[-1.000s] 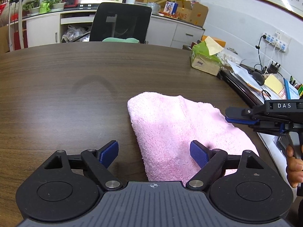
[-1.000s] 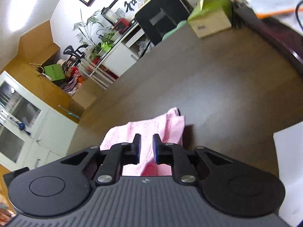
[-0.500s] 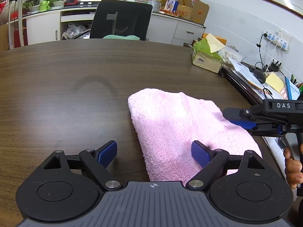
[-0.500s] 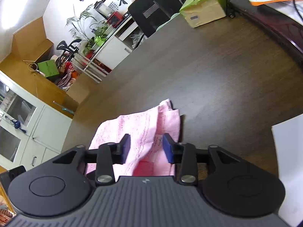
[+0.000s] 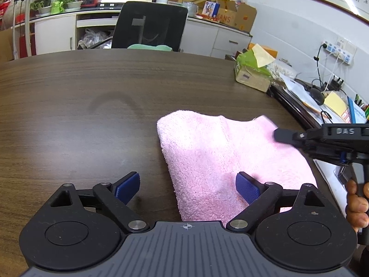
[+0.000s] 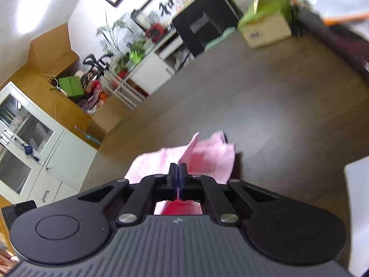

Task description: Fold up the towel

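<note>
A pink towel (image 5: 221,157) lies folded on the dark wooden table (image 5: 80,106), right of the middle. My left gripper (image 5: 188,188) is open and empty, low over the towel's near left corner, with one blue pad on the towel and one on the table side. My right gripper (image 6: 177,173) is shut on a thin edge of the towel (image 6: 207,157) and lifts that far right corner; it also shows in the left wrist view (image 5: 283,136), reaching in from the right.
A green tissue box (image 5: 251,73) stands at the far right of the table. A black office chair (image 5: 150,25) is behind the far edge. Papers, cables and a lower desk (image 5: 322,101) crowd the right side. A white sheet (image 6: 359,198) lies near my right gripper.
My right gripper opened over the towel's far right edge, then shut on it and raised it. My left gripper stayed open and moved little.
</note>
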Action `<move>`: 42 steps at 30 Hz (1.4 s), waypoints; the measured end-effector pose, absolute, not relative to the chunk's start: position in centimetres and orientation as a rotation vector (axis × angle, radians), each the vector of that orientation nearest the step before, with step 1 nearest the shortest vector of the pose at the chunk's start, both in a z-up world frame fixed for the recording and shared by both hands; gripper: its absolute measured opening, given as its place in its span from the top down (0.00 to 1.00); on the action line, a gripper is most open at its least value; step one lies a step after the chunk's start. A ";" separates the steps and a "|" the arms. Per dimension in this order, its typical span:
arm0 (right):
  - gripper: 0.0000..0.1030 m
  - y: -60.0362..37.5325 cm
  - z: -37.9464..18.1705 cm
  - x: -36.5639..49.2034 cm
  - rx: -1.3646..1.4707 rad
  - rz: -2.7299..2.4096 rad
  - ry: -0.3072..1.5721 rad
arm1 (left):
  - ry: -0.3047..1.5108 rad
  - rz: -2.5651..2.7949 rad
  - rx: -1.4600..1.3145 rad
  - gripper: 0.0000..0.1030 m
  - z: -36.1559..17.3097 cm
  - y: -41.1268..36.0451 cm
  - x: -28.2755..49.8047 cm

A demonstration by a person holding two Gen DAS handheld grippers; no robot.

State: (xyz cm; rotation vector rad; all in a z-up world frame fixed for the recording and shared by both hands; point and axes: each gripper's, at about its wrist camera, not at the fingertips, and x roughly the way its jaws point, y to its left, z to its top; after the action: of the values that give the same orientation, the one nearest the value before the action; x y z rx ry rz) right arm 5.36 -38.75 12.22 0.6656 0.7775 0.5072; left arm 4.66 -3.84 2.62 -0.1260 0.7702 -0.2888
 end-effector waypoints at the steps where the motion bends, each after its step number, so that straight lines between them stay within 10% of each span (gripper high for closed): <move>1: 0.99 -38.9 12.4 5.2 0.653 0.492 0.769 | 0.767 -0.291 -0.128 0.08 2.7 -3.8 4.6; 21: 0.96 -38.1 11.2 4.9 0.464 0.267 0.870 | 0.760 -0.302 -0.064 0.06 2.2 -5.2 4.2; 35: 0.55 -41.7 10.2 4.9 0.663 0.289 0.877 | 0.764 -0.300 -0.070 0.05 2.2 -4.8 4.0; 42: 0.53 -41.3 9.3 5.6 0.729 0.382 0.881 | 0.774 -0.297 -0.077 0.03 2.1 -4.6 4.0</move>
State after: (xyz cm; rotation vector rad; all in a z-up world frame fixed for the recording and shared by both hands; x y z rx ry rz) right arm 5.58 -41.30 9.29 0.7291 0.8812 0.3821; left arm 4.05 -4.64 2.15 -0.0773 0.7735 -0.2966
